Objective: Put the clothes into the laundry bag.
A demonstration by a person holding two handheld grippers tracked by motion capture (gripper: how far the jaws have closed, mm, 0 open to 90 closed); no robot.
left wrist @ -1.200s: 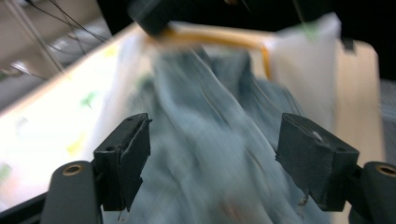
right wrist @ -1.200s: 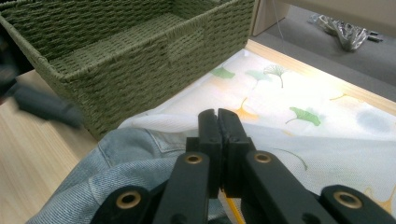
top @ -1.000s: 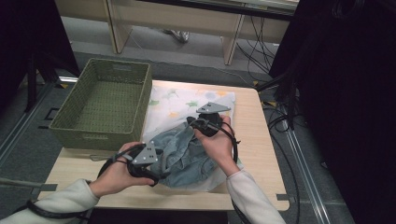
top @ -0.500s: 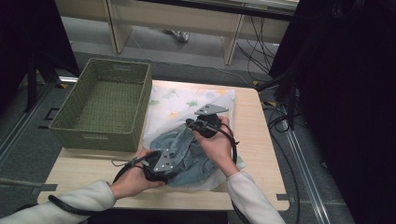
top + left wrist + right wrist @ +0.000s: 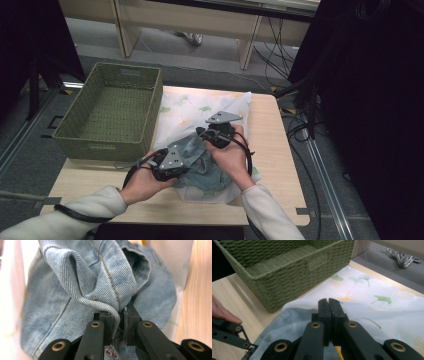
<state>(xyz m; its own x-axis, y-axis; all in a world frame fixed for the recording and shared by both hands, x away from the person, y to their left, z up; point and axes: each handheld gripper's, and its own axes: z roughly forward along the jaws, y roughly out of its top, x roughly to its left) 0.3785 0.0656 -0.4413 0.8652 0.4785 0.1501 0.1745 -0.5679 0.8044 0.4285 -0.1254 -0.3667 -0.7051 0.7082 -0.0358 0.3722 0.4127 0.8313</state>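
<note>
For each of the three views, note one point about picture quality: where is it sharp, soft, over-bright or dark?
High view: the surroundings at right fall into near-black shadow, while the table is evenly lit. Left gripper view: the denim fold at the jaws is sharp, but the white cloth at left is washed out and blurred. Right gripper view: the basket weave is fairly crisp; the nearest jaw parts look soft.

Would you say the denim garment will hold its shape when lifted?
Probably not: the denim bunches into soft folds where the left gripper pinches it, so it should droop. Its thick weave suggests some weight, and its coarse surface seems unlikely to slip.
</note>
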